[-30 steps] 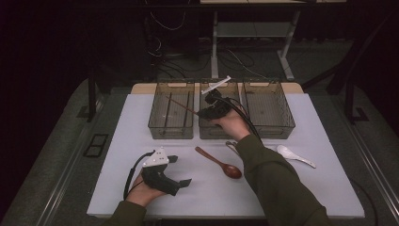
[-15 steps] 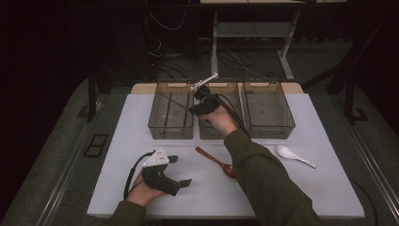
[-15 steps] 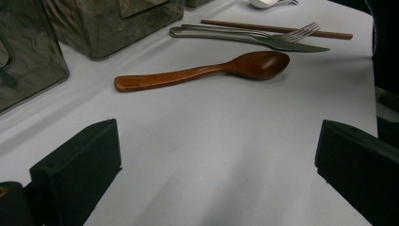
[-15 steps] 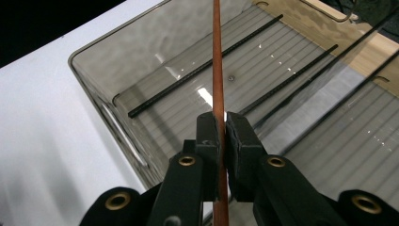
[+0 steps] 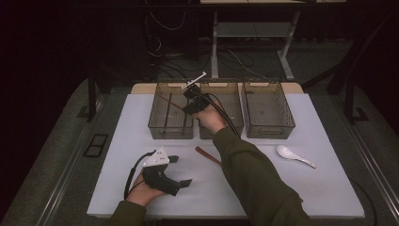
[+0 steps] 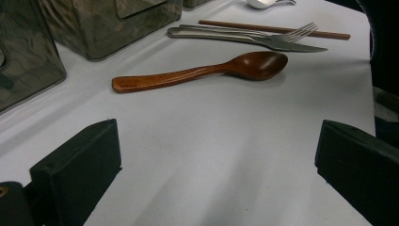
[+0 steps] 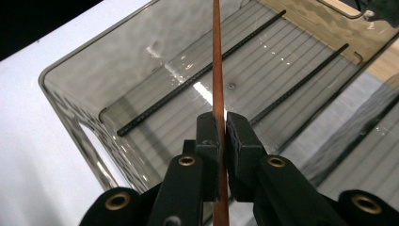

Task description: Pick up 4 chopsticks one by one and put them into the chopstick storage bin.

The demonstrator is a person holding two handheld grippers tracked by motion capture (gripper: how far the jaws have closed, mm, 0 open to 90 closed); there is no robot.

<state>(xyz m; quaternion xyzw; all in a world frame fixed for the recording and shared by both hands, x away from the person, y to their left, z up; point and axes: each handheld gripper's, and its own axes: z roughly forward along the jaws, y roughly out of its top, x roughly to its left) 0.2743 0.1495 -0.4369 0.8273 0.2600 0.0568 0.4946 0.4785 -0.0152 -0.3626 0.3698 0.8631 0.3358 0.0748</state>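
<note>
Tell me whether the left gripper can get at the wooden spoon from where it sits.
Probably yes. The left gripper rests open on the table, and the wooden spoon lies just ahead of its jaws with bare white table between them; nothing blocks the path.

Wood, smoky plastic, matt black pads

Beside the glossy translucent bin (image 7: 117, 84), the chopstick (image 7: 217, 56) looks smooth reddish wood; the spoon (image 6: 197, 71) is polished wood.

Right gripper (image 5: 187, 97) extended forward on outstretched arm, fingers (image 7: 207, 136) closed tight, left gripper (image 5: 181, 170) low, fingers spread wide.
</note>
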